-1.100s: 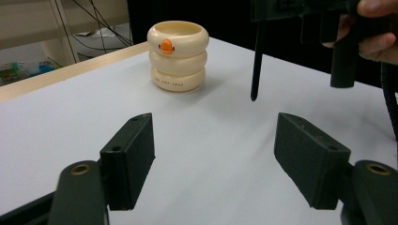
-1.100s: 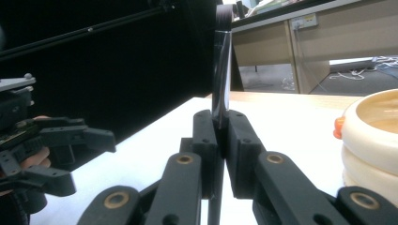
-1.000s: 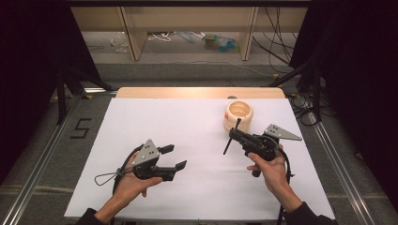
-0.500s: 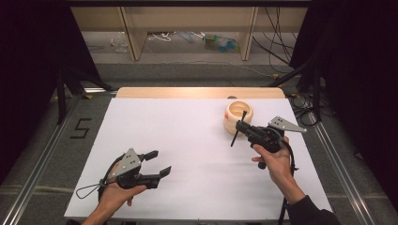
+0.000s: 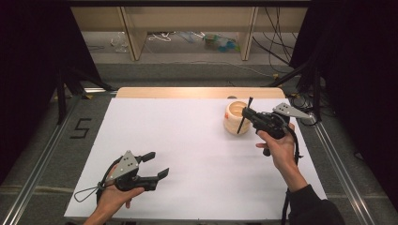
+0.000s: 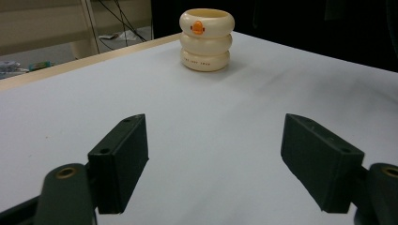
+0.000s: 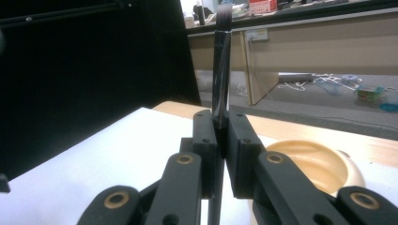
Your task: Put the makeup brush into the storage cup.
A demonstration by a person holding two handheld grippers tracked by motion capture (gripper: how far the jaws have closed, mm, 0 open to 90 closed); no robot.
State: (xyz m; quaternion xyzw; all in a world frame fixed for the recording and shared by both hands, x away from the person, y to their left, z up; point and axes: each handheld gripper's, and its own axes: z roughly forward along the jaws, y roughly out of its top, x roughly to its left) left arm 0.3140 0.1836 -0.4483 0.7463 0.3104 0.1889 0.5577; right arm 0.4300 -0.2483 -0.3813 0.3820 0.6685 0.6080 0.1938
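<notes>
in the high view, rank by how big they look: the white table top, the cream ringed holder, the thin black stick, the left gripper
1. white table top, by far the largest.
2. left gripper.
3. cream ringed holder, though it stands farther from the camera, so this is unsure.
4. thin black stick, held in the right gripper: about as long as the holder is tall, but much slimmer.

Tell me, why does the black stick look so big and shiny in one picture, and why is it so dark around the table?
In the right gripper view the brush sits close to the camera, so it looms large, with a pale streak of glare down its handle. In the high view the white table is brightly lit and black curtains surround it. In the left gripper view the cream holder casts only a soft shadow.
</notes>
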